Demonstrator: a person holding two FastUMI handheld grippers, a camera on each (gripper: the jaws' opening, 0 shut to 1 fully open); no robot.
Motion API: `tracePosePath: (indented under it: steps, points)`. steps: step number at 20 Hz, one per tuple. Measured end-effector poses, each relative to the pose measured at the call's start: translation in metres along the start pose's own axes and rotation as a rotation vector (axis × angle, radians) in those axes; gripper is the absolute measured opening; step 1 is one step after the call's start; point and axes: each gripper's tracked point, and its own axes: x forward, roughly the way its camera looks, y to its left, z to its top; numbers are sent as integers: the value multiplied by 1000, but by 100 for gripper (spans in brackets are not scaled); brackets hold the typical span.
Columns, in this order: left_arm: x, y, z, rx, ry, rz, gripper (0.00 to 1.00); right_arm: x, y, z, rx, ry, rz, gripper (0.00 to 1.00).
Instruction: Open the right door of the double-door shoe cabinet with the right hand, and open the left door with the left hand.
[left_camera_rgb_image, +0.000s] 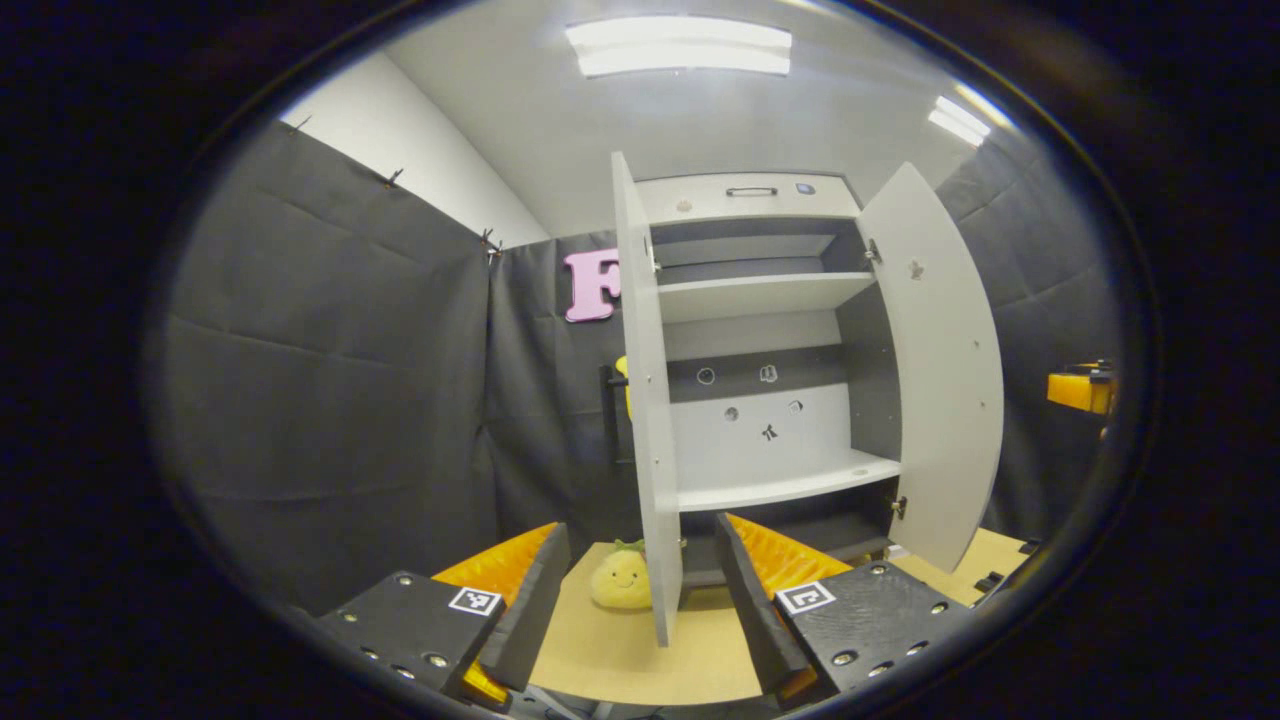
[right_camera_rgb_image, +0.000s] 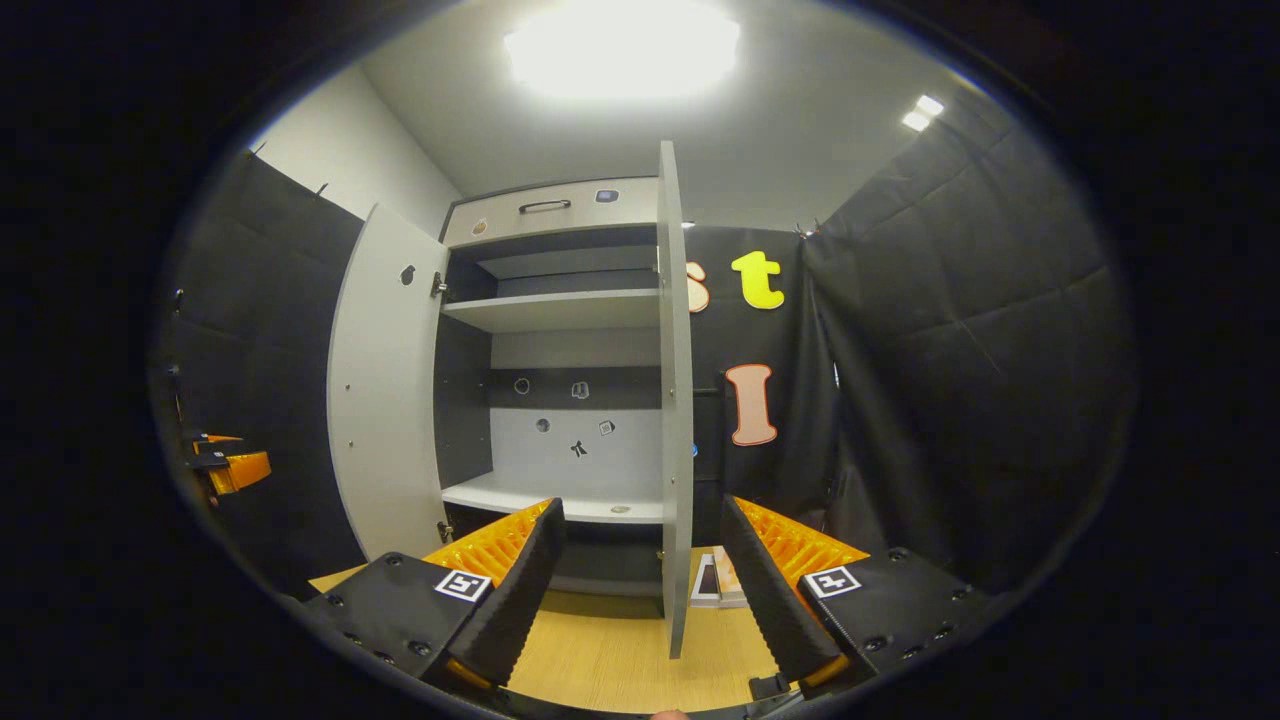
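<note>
Shoe cabinet (left_camera_rgb_image: 760, 340) with both doors swung open, both grippers' jaws spread wide, holding nothing.
Left gripper (left_camera_rgb_image: 640, 590): left door (left_camera_rgb_image: 648, 400) edge-on between its fingers, not touching; right door (left_camera_rgb_image: 945, 370) beyond its right finger. Right gripper (right_camera_rgb_image: 640, 585): right door edge-on between its fingers, untouched. Yellow plush toy (left_camera_rgb_image: 620, 578) just beside the left door's foot. Cabinet stickers unreadable.

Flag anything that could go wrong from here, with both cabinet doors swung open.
1. The left door stands edge-on between the open left gripper fingers; a forward push could knock it.
2. The right door sits likewise before the open right gripper.
3. A plush toy sits beside the left door's foot.
</note>
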Motion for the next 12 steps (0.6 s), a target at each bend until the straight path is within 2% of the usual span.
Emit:
tracePosePath:
  steps: [12]
  points:
    - [-1,4,3,-7,-19,19,84,0,3,8,-26,-19,-9,98]
